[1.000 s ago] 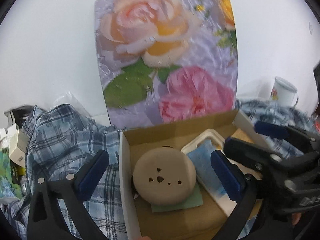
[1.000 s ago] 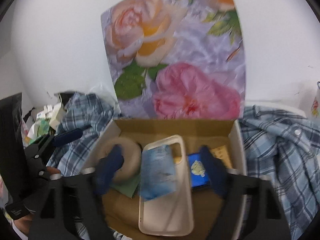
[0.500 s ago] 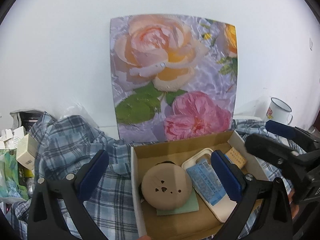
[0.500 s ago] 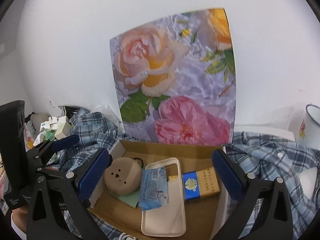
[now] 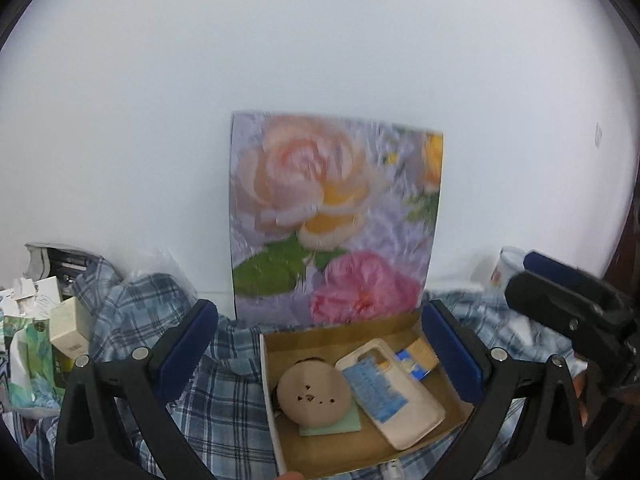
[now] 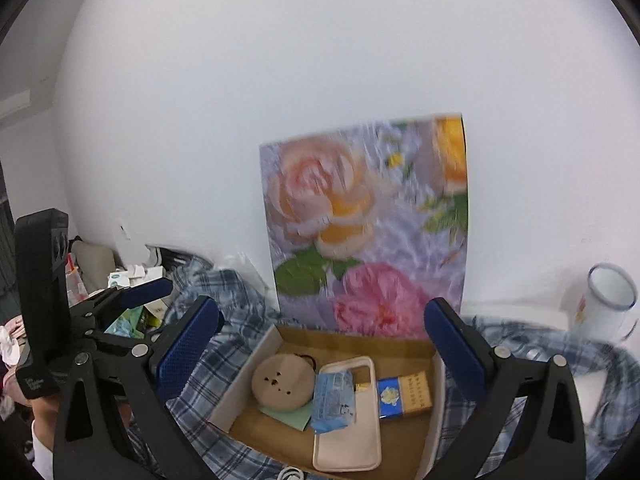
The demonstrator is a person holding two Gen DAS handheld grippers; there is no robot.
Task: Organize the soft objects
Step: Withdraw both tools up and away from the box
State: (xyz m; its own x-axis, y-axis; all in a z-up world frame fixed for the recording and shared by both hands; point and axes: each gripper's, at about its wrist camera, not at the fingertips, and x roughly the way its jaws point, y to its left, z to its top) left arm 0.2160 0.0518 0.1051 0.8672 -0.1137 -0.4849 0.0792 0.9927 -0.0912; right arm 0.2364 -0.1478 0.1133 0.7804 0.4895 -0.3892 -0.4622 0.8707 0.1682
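Both tools are hovering over the cluttered surface, and neither is carrying anything. The left gripper (image 5: 320, 354) is holding its blue fingers (image 5: 186, 344) spread wide with nothing between them, and the right gripper (image 6: 324, 356) is spread just as wide, its fingers having just finished opening, also with nothing between them.

The cardboard box (image 6: 260, 354) is sitting in the middle, in front of the rose picture (image 6: 360, 220) leaning on the far wall. Inside it, the round beige plush pad (image 6: 283, 386) is lying at the left on a green sheet (image 6: 296, 418), with a blue tissue packet (image 6: 334, 402) resting partly on a cream phone case (image 6: 348, 440), and a blue and gold carton (image 6: 404, 396) at the right. A plaid shirt (image 5: 216, 396) is bunching around the box on both sides.

The risks, as I am judging them: the shirt is loose and draped under the box, so tugging it could drag or tip the box. A white mug (image 6: 604, 304) is standing at the far right on the same cloth and could topple. The packet is overlapping the case, so a pinch there may lift both.
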